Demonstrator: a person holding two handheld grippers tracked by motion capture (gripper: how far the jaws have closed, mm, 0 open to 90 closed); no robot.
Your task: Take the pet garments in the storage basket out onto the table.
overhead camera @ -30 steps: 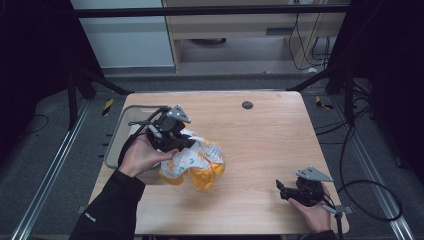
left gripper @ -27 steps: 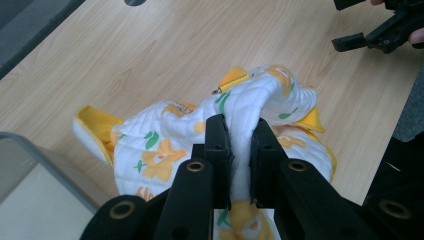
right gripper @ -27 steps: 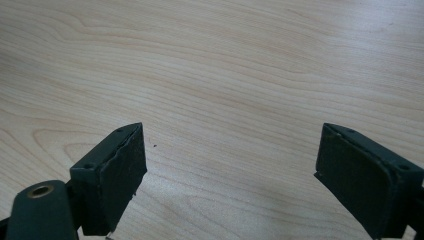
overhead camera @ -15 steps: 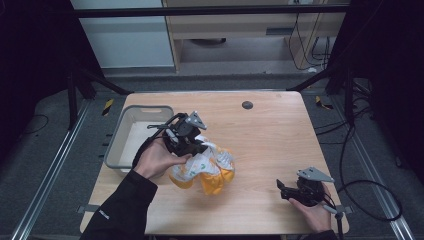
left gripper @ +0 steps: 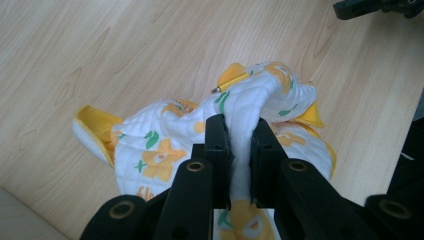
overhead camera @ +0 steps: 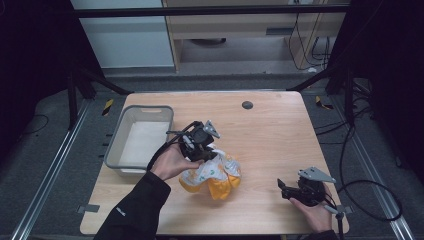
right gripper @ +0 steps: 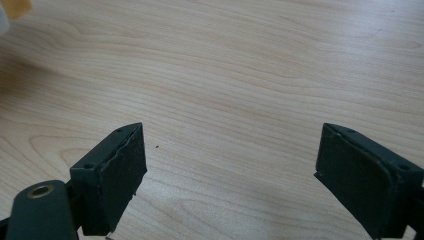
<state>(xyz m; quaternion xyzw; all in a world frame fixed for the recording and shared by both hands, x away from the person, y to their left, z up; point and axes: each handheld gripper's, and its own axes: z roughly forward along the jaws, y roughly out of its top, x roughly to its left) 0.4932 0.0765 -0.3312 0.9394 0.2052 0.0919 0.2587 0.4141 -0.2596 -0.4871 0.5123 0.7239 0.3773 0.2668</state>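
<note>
We see a light wooden table (overhead camera: 270, 130) from above, with a person's two forearms reaching in from the near edge, each hand holding a black two-jaw gripper.

No brand, label or writing can be read anywhere in these pictures.

Near the middle of the table lies a crumpled cloth (overhead camera: 212, 175), white and quilted, printed with yellow flowers and green leaves, with a plain yellow edge and underside. It is bunched into a heap, so we cannot tell a clear long axis or which way it points; in the high view the heap spreads a little more from left to right than from front to back.

The left gripper (overhead camera: 202, 150) sits over the upper left part of the cloth. In the left gripper view its jaws stand close together, pinching a raised fold of the cloth (left gripper: 250, 100) between them, while the remainder drapes down onto the wood.

To the left of the cloth, near the table's left edge, stands a grey rectangular bin (overhead camera: 116, 150) with a pale inside.

The right gripper (overhead camera: 281, 186) rests low near the table's front right corner, well apart from the cloth. In the right gripper view its jaws stand wide apart over bare wood, holding nothing.

A small dark round spot (overhead camera: 247, 105) marks the far part of the table.
</note>
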